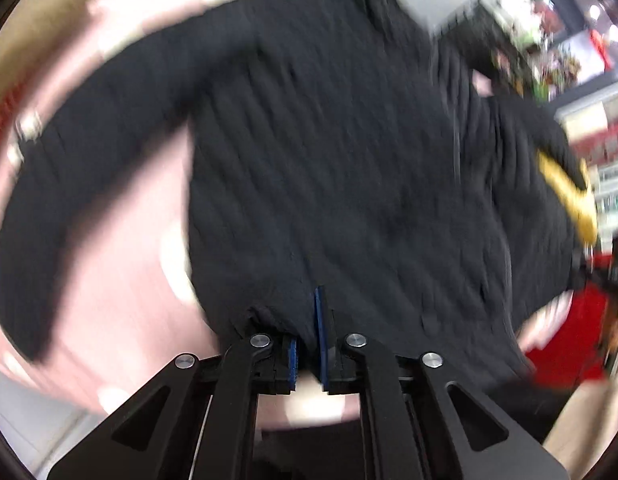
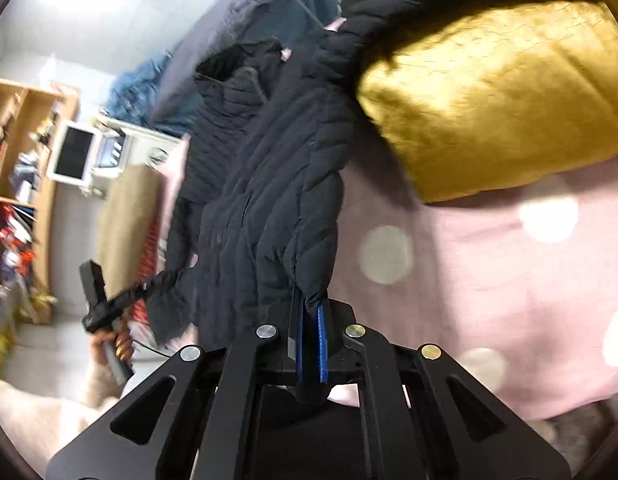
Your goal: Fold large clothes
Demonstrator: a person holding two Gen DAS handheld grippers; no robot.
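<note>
At the bottom centre of each wrist view, blue-padded jaws are clenched on fabric: the left gripper point(image 1: 309, 344) pinches the hem edge of the black quilted puffer jacket point(image 1: 329, 152), the right gripper point(image 2: 311, 340) a sleeve end. The jacket spreads up-frame over the pink polka-dot bedsheet point(image 2: 489, 280), partly draping the mustard-yellow velvet pillow point(image 2: 489, 96) at upper right. It looks soft, bulky, light and slick-shelled; seams and cuffs likely hold best.
</note>
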